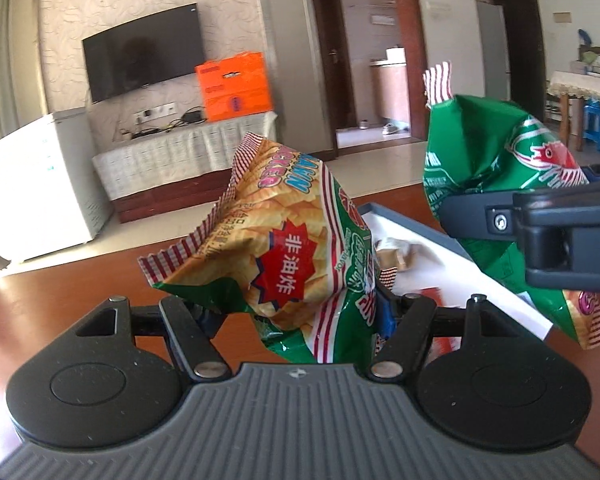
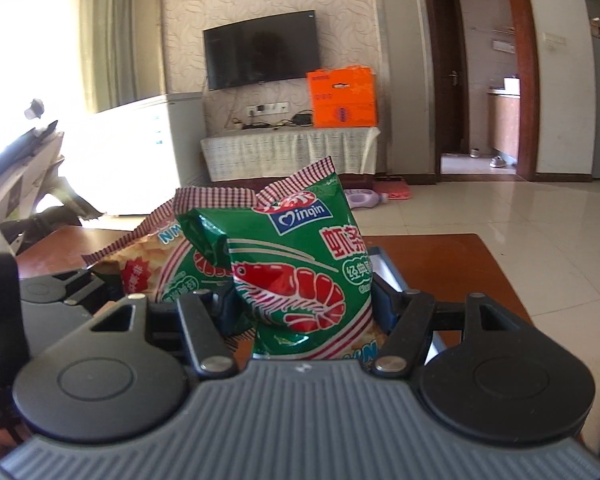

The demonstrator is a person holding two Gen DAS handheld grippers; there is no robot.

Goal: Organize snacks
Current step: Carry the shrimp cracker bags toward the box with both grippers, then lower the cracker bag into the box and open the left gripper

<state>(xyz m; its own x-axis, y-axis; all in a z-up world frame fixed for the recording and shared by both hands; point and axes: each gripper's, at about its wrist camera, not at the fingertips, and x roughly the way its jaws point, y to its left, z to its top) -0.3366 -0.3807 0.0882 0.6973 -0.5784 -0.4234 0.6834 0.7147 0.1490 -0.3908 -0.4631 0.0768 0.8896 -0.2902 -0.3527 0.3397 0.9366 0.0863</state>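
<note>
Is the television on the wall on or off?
Off. The television has a dark screen in both views, showing only a faint reflection and no picture.

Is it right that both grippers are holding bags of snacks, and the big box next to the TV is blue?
Not quite. Each gripper does hold a snack bag, but the box beside the TV is orange, not blue. The right wrist view shows it clearly.

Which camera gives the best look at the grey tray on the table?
The left wrist view: the grey tray shows its rim and white inside past the held bags. The right wrist view shows only a rim corner.
</note>
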